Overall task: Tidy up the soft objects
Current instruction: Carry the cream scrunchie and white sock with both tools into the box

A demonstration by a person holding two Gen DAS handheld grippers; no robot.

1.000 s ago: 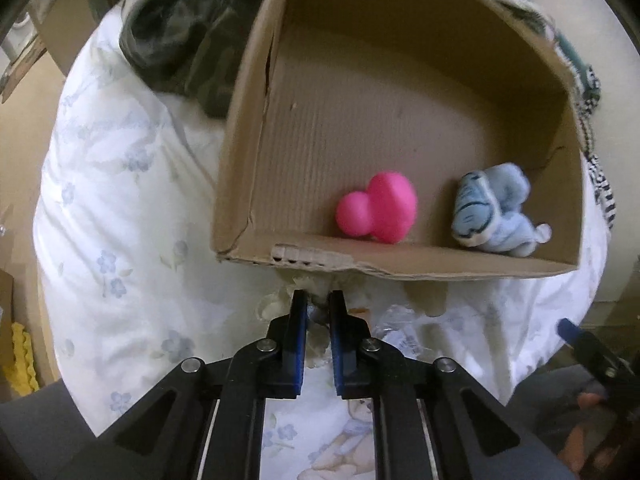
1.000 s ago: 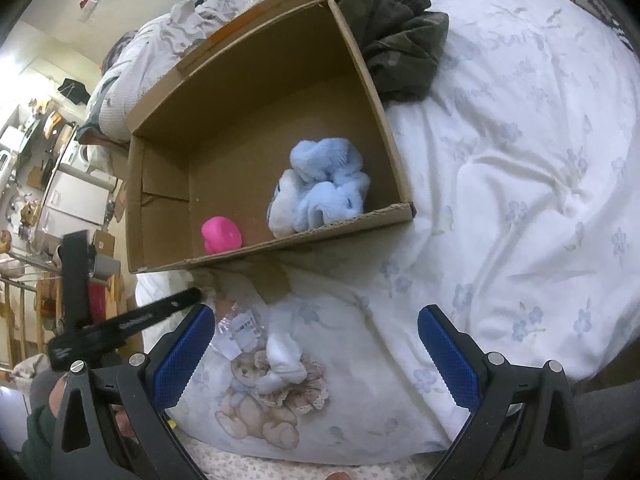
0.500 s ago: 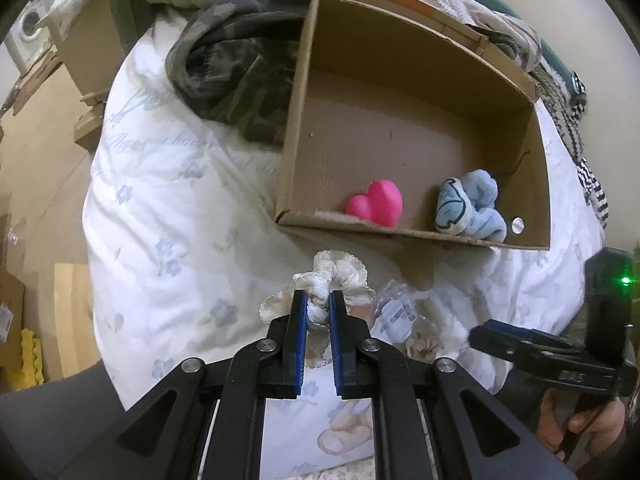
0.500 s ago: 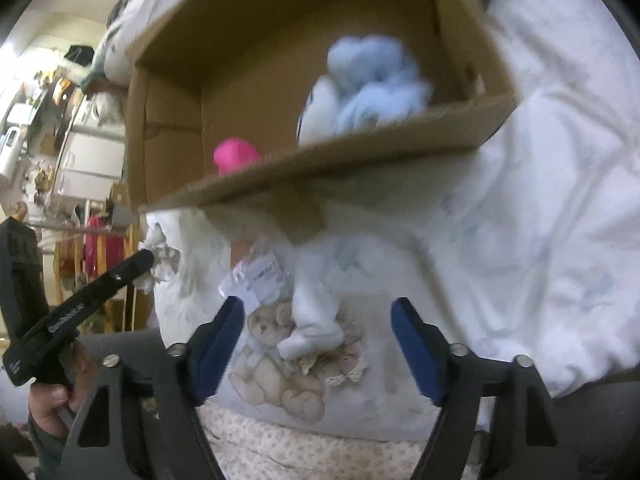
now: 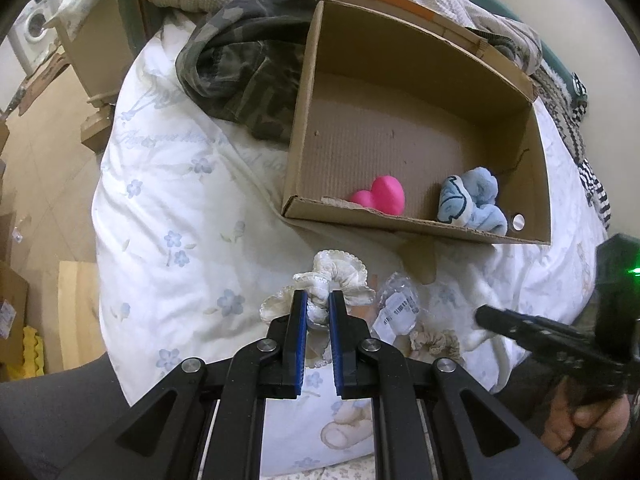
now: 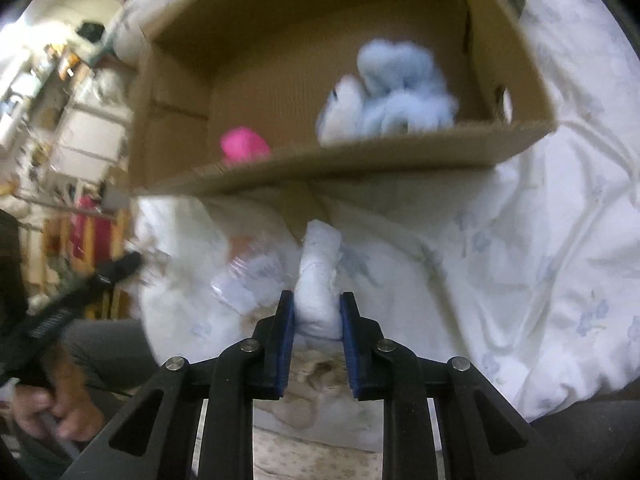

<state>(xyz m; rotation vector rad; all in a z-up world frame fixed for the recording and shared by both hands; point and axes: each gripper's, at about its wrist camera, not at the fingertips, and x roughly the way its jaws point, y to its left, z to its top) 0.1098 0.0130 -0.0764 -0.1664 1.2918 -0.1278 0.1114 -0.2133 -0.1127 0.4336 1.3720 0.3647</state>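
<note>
My left gripper (image 5: 318, 300) is shut on a cream frilly scrunchie (image 5: 340, 276) and holds it above the bed, in front of the open cardboard box (image 5: 400, 228). My right gripper (image 6: 318, 304) is shut on a white soft cloth item (image 6: 320, 280) just in front of the box (image 6: 360, 160). Inside the box lie a pink heart toy (image 5: 380, 200), which also shows in the right wrist view (image 6: 244, 146), and a light blue plush (image 5: 472, 200), which also shows in the right wrist view (image 6: 396, 96). The right wrist view is blurred.
The box sits on a white floral duvet (image 5: 168, 208). A camouflage garment (image 5: 244, 76) lies beside the box's left wall. A clear plastic bag with a label (image 5: 396, 308) and a beige scrunchie (image 5: 436, 340) lie on the bed near the grippers.
My right gripper has moved down towards the bed and closed on the white cloth item. My left gripper has risen and pulled back with the scrunchie still in it.
</note>
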